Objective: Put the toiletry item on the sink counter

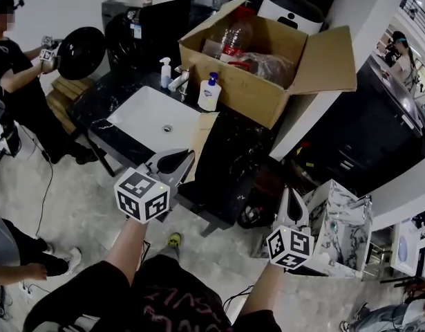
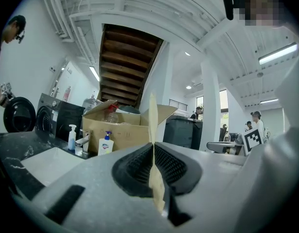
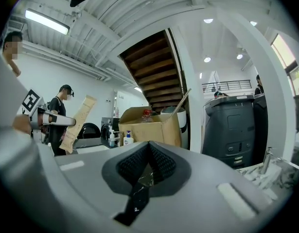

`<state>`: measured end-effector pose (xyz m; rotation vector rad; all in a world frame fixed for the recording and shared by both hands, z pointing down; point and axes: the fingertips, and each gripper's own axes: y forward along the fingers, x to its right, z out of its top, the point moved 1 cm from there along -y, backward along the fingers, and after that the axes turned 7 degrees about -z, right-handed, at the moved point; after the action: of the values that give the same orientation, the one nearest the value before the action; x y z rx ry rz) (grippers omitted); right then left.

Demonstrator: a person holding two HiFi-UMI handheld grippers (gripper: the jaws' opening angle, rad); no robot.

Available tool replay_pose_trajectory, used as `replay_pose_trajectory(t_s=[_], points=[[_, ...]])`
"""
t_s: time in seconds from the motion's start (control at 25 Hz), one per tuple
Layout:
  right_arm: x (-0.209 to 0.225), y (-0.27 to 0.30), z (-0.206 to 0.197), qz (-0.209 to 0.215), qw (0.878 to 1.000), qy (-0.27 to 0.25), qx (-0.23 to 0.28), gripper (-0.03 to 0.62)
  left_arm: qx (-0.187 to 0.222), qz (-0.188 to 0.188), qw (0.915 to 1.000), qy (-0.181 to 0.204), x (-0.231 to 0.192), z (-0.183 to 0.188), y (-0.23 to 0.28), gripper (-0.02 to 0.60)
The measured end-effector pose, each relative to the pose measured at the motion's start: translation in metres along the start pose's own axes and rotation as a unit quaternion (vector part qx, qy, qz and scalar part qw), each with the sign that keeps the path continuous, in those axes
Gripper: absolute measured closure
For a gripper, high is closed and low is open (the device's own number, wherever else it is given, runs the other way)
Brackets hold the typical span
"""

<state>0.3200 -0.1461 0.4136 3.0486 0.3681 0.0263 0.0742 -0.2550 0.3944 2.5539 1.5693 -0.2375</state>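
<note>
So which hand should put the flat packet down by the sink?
Left. The left gripper is shut on the flat beige packet and hangs right at the edge of the sink counter. The right gripper is shut on nothing and is off to the side, away from the counter.

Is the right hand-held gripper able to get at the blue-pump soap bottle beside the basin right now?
Probably yes. The right hand-held gripper is shut on nothing, and the soap bottle stands exposed on the counter before the cardboard box; it would need opening first.
</note>
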Motion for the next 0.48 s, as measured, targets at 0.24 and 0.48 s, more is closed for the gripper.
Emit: replay_pose_trajectory(t_s=[0.24,0.48], points=[[-0.007,0.047,0.012,-0.007,1.000,-0.002,0.000,0.586,-0.003,-0.009,1.0000,-0.004,-0.039,0.014,0.029,0.572],[-0.014,0.087,0.026,-0.026,0.999,-0.020,-0.004,0.586,-0.002,-0.026,0.9996,-0.007,-0.078,0.032,0.058,0.572]])
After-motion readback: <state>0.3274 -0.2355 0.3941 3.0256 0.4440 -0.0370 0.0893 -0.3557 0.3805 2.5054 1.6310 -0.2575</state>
